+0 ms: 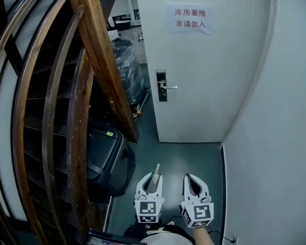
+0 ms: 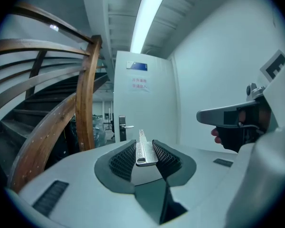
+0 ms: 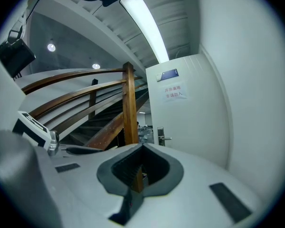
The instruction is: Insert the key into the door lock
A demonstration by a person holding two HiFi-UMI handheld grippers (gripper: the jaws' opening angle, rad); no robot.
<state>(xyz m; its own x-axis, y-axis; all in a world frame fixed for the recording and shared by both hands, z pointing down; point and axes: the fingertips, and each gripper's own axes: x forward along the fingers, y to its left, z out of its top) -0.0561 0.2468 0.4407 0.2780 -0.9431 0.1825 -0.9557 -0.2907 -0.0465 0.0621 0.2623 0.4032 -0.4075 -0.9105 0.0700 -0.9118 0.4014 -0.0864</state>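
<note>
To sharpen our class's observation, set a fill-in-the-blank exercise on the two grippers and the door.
The left gripper grips a slim silver metal ____.
The right gripper holds ____.
In the head view, the curved wooden stair railing stands ____ of the white door.
Missing: key; nothing; left.

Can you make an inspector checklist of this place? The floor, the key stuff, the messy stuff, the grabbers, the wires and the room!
Surface: dark green floor leading to the door.
Job's things: key between the left jaws, tip pointing at the white door; door lock, a dark plate with a silver handle, well ahead.
Clutter: black case by the stairs; plastic-wrapped stack past the door's edge.
Grippers: left gripper shut on the key; right gripper shut, empty.
Cables: maybe a thin dark cable by the wall, hard to tell.
Surroundings: wooden stair railing left, white wall right, paper sign on the door.
</note>
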